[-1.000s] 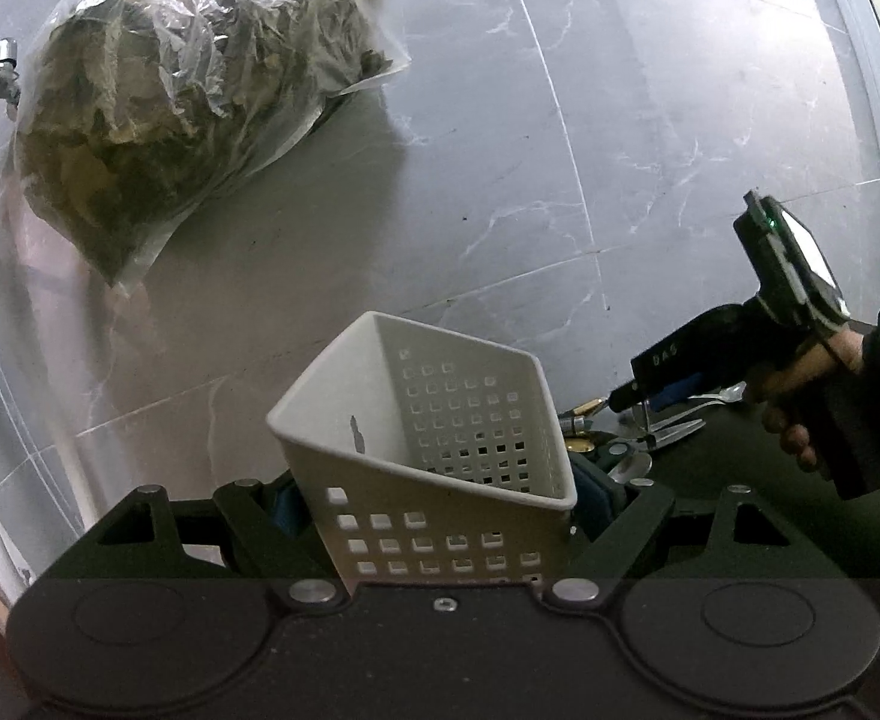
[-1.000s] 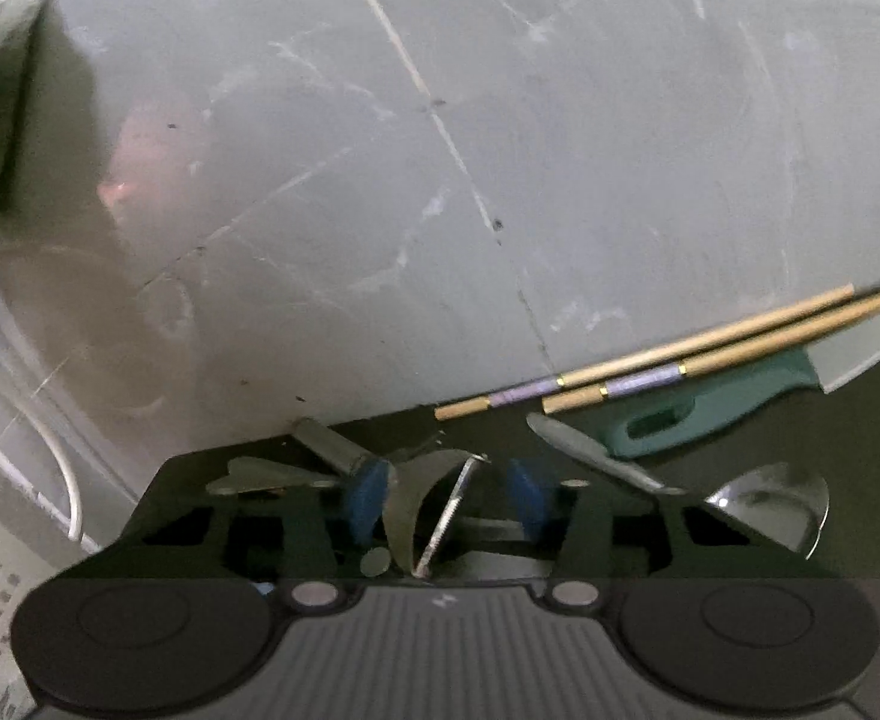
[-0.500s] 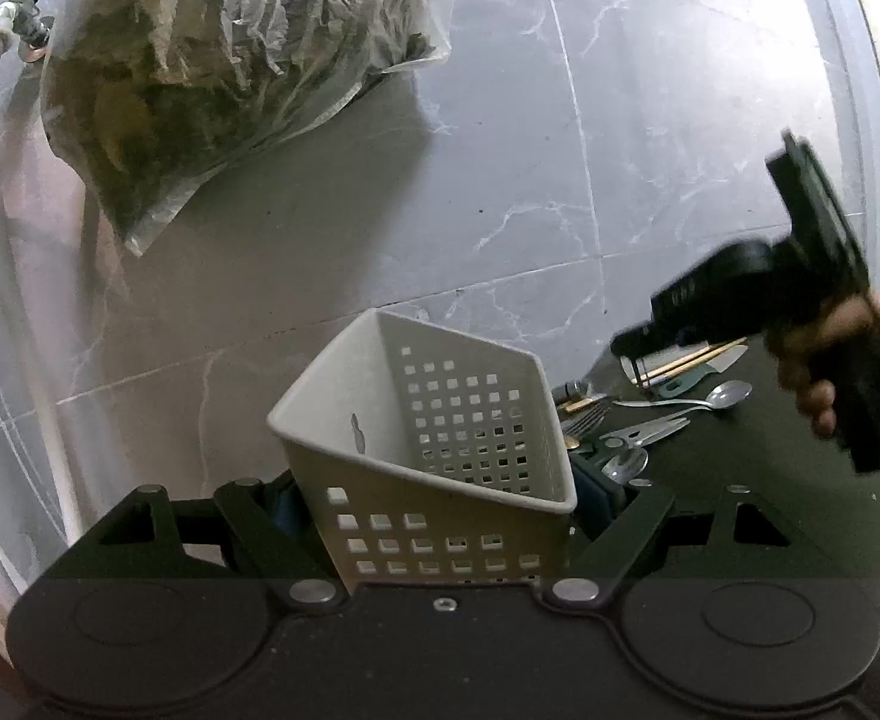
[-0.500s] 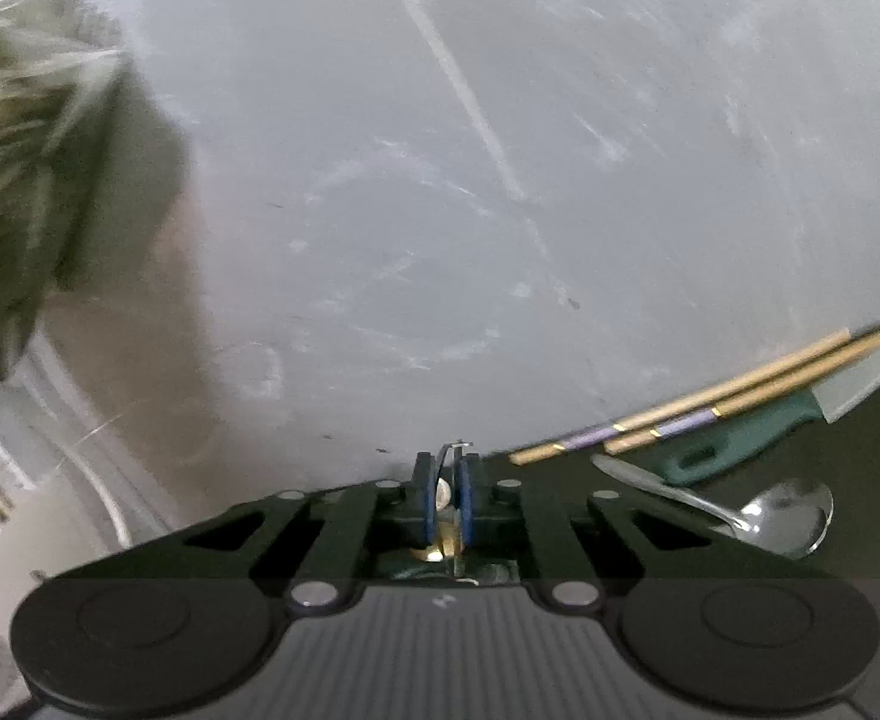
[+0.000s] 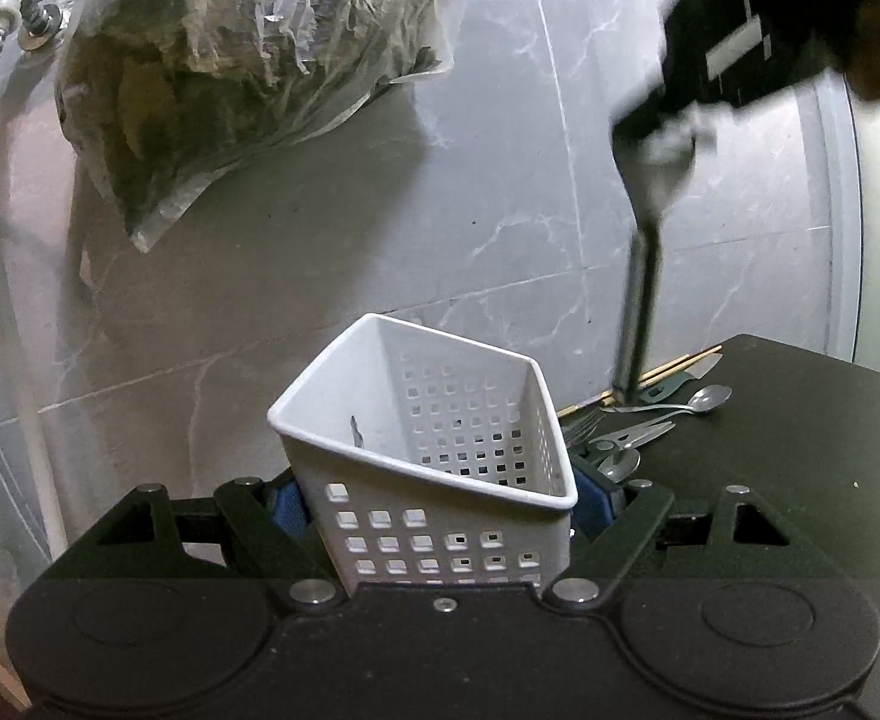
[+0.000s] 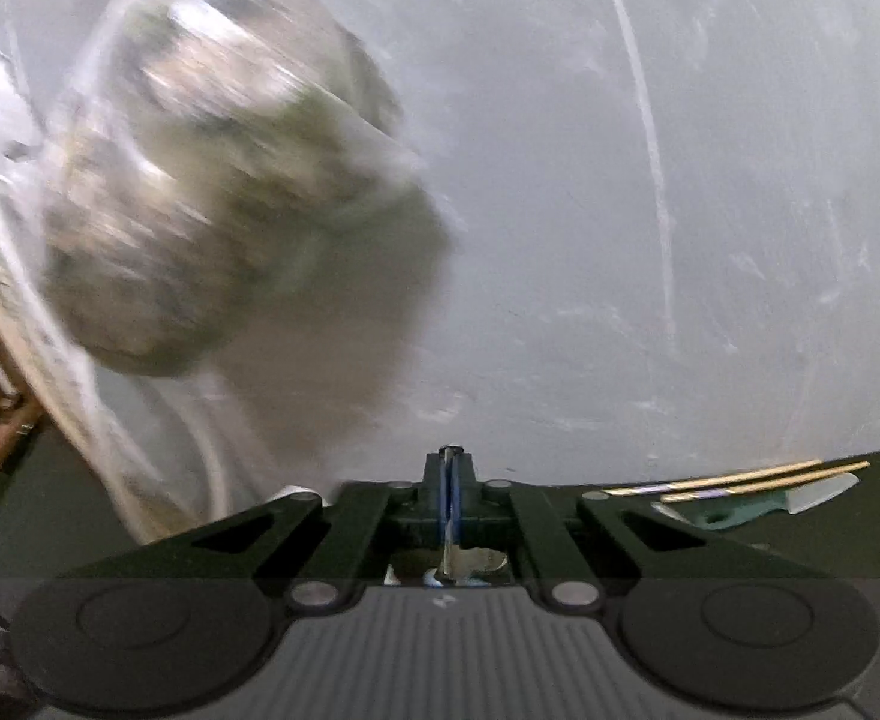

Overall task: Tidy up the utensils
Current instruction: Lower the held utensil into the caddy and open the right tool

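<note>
At the lower middle of the left wrist view, your left gripper [image 5: 440, 504] has its blue pads pressed on the sides of the white perforated basket [image 5: 428, 456], holding it partly open around that width; the basket looks empty. A second ago your right gripper [image 6: 450, 483] stood open over the pile on the dark table [image 5: 799, 450]; now its fingers are shut tight on a thin metal utensil [image 5: 637, 306], and it has risen to the upper right of the left view, the utensil hanging blurred beneath it. That means the first pick looks made. Left on the table at the right are the spoon [image 5: 703, 399], the fork [image 5: 580, 420], the chopsticks [image 6: 739, 474] and the green-handled knife [image 6: 757, 507]. Next, carry the utensil leftward over the basket and lower it in.
</note>
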